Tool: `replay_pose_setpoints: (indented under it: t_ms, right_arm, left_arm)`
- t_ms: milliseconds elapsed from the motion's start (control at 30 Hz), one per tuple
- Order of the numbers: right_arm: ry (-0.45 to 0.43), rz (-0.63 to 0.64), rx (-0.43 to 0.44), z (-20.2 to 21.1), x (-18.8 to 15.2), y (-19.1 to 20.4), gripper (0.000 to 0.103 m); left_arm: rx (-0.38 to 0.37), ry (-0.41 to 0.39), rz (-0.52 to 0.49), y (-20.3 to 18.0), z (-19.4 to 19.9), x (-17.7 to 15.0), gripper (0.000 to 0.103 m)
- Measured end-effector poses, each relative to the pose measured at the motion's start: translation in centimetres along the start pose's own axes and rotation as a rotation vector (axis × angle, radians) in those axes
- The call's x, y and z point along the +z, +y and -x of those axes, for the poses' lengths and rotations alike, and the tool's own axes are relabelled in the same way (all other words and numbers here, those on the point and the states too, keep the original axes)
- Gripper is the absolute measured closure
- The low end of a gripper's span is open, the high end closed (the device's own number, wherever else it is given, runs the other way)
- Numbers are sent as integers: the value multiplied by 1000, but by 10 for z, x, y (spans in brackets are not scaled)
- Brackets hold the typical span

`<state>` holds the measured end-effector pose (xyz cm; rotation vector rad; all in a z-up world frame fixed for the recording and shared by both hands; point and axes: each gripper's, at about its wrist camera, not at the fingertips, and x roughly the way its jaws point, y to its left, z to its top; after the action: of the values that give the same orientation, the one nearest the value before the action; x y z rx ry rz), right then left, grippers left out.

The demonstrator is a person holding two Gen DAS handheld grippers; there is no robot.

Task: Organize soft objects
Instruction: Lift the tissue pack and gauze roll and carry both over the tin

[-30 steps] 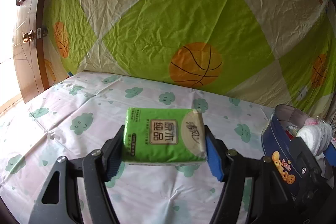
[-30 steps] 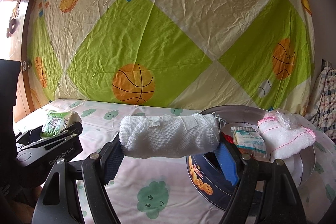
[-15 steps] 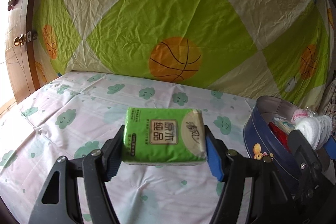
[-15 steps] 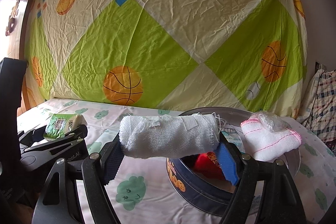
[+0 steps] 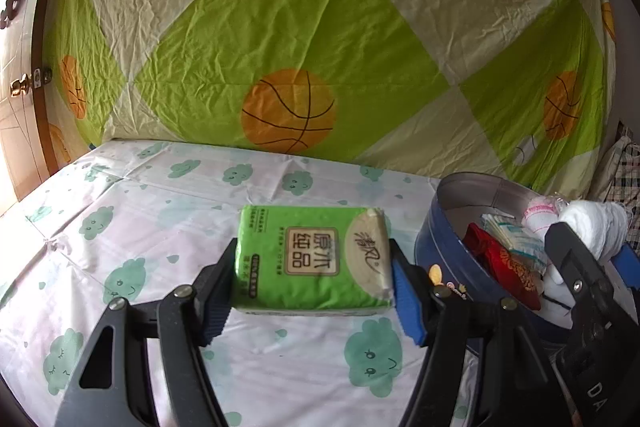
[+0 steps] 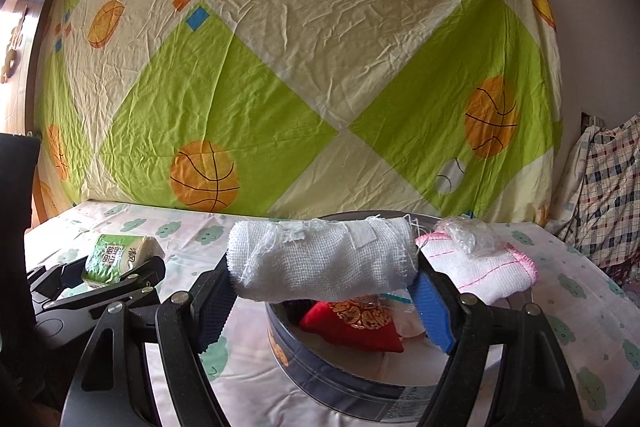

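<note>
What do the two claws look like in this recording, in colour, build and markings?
Both look alike. The left claw and right claw have matte black angular arms with silver rivets and triangular cut-outs. Each has one dark ribbed pad and one bright blue pad. The right claw's body, seen from the left camera, carries partly cut-off white lettering. No cables, hands or sleeves show.

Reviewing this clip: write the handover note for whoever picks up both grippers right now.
Left gripper: shut on the green tissue pack, held clear of the bed sheet.
Right gripper: shut on the white gauze roll, held above the round blue tin.
Done: the tin already holds a red pouch, a pink-edged white cloth and a small packet.
Left: drop the gauze roll into the tin, then the tissue pack.
</note>
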<state>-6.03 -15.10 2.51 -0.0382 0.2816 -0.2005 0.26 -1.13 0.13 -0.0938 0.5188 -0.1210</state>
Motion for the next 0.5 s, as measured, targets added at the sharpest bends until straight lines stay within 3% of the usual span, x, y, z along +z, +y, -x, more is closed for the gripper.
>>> replay_pose_setpoints:
  t_ms: [500]
  right_arm:
    - [-1,-57,-54,0,6,-54,22]
  left_arm:
    - [-51,-24,-41,-50,11,5,35]
